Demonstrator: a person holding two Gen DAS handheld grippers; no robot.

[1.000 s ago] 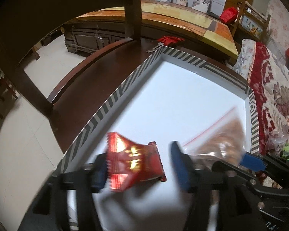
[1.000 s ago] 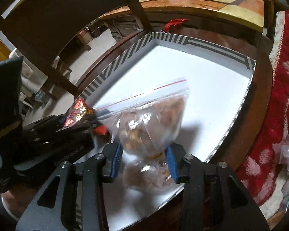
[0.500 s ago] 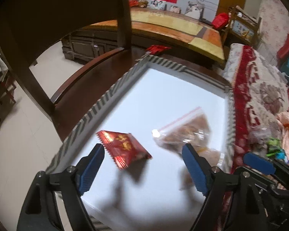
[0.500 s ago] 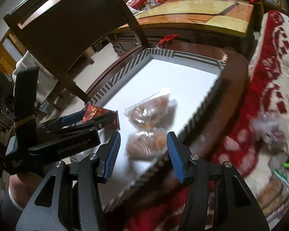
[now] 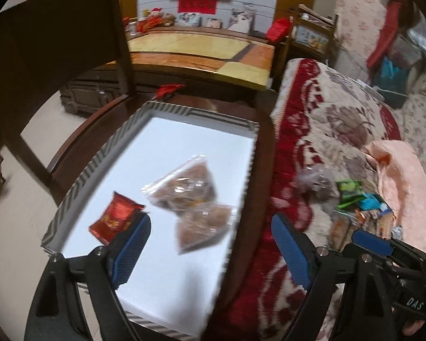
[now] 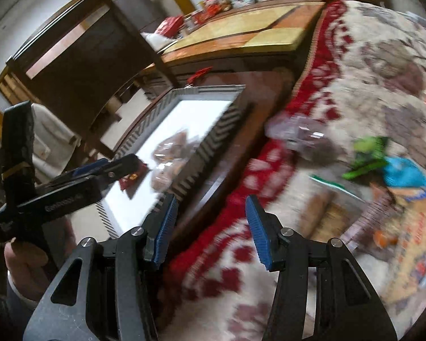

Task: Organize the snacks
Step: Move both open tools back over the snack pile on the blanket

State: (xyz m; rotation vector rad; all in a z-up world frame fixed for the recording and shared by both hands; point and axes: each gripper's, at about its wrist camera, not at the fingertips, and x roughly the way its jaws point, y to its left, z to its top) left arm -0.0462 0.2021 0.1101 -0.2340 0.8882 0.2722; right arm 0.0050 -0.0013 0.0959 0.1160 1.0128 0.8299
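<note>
A red snack packet and a clear zip bag of brown snacks lie flat inside the white box with the striped rim. My left gripper hovers above the box's near right corner. Its jaws are opening and nothing is between them. In the right wrist view my right gripper stands open and empty over the red-and-cream blanket, right of the box. The left gripper shows there too, over the red packet and beside the zip bag.
The box rests on a dark wooden chair seat with a tall backrest. On the blanket lies a loose pile of snacks: a clear bag, a green packet, a blue packet and several more. A person's hand holds the left gripper.
Both grippers let go: the red packet and the zip bag now lie in the box. Both grippers rose and swung right, the right one out over the blanket.
</note>
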